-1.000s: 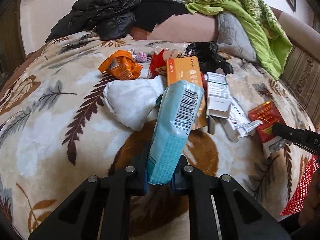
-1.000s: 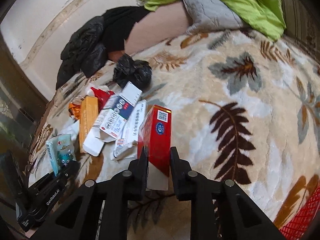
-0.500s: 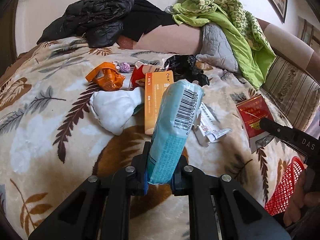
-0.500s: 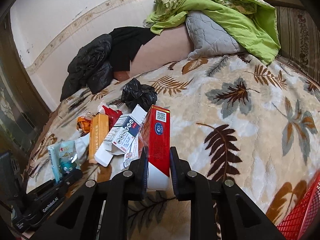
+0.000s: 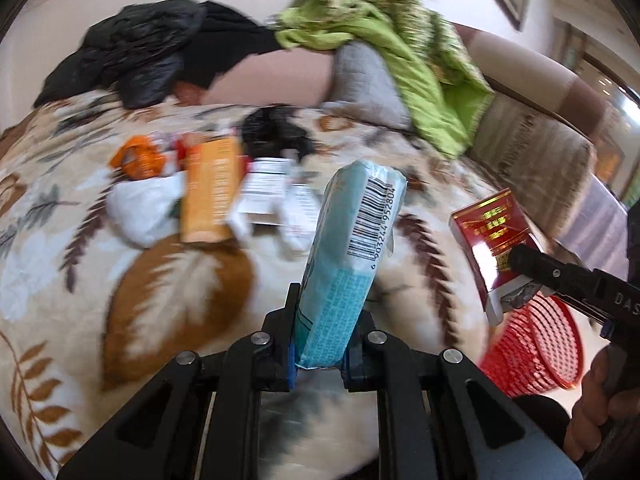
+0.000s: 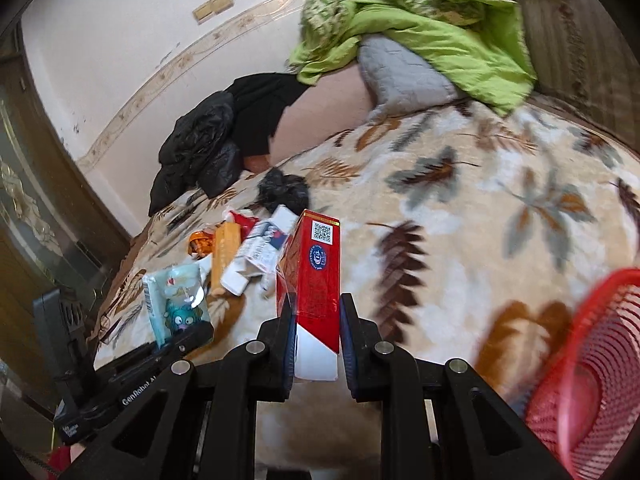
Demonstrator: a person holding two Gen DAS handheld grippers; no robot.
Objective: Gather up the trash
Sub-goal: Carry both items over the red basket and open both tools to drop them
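Note:
My left gripper (image 5: 320, 340) is shut on a light-blue tissue pack (image 5: 352, 248) with a barcode, held up above the leaf-patterned blanket. The right wrist view shows the same tissue pack (image 6: 178, 300) at lower left in the left gripper (image 6: 192, 334). My right gripper (image 6: 316, 344) is shut on a red and white box (image 6: 316, 276); the left wrist view has that red box (image 5: 490, 240) at the right, in the right gripper (image 5: 516, 260). A red mesh basket (image 5: 536, 348) sits below it, off the bed's edge, also seen as the basket (image 6: 588, 360) at lower right.
Loose trash lies on the blanket (image 5: 80, 240): an orange box (image 5: 210, 196), white crumpled paper (image 5: 144, 208), white cartons (image 5: 264, 192), an orange wrapper (image 5: 138, 156), a black bag (image 5: 276, 132). A black jacket (image 5: 140, 60), grey pillow (image 5: 364, 80) and green quilt (image 5: 400, 52) lie behind.
Both grippers have lifted and drawn back toward the right with their loads. The trash pile has receded leftward, and the red basket has come much further into both views.

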